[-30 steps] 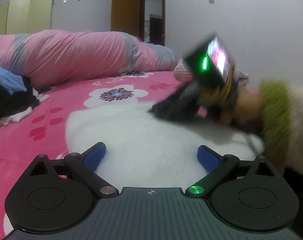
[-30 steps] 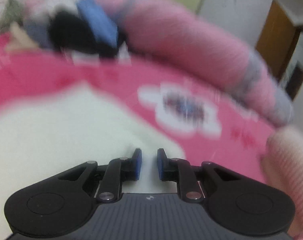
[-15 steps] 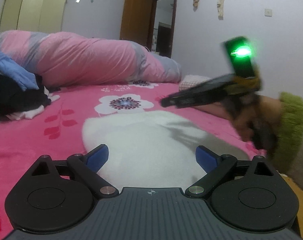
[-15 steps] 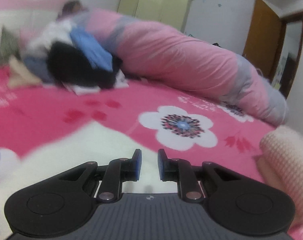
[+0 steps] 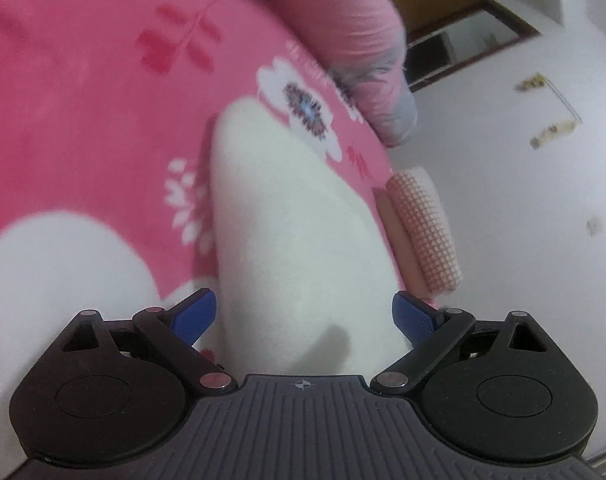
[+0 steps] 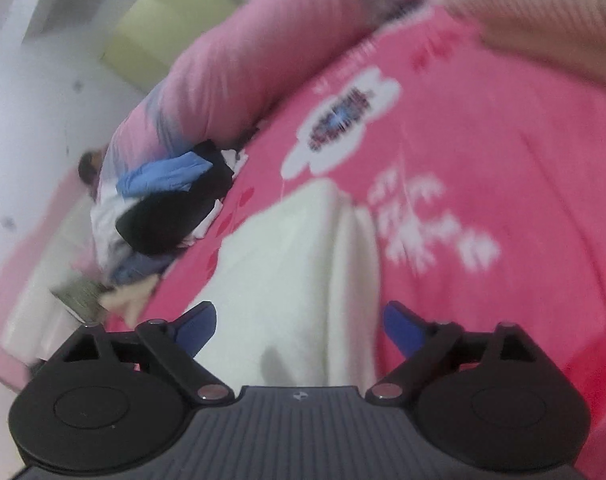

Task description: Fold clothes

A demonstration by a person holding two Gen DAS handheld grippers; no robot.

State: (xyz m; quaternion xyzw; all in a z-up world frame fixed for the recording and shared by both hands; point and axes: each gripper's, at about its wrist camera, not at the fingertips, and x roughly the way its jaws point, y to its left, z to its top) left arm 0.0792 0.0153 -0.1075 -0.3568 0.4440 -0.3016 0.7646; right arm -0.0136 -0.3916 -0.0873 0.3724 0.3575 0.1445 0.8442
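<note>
Left gripper (image 5: 303, 316): jaws spread wide, blue pads clear of any cloth, nothing gripped; the white fleece garment (image 5: 295, 232) lies on the pink floral bedspread (image 5: 83, 120) directly ahead and runs in under the gap between the fingers. The left view is canted, the bed sloping across the frame, so the tool appears rolled on its axis and pitched downward toward the mattress. A checked pink folded item (image 5: 423, 232) sits at the bed's edge beside the garment, and a rolled pink quilt (image 5: 355, 32) lies beyond. Right gripper (image 6: 301, 322): jaws opening, already wide, pads not pressing anything; the same white garment (image 6: 287, 264) lies beneath and ahead, with a doubled edge visible along its right side. This view is canted the opposite way, also angled down. A heap of unfolded clothes (image 6: 171, 208) rests near the quilt, well apart from the garment. Judgement: a fold on the white garment looks just laid and let go; the next move calls for levelling both tools, picking a fresh edge or corner and closing on it for the next fold
</note>
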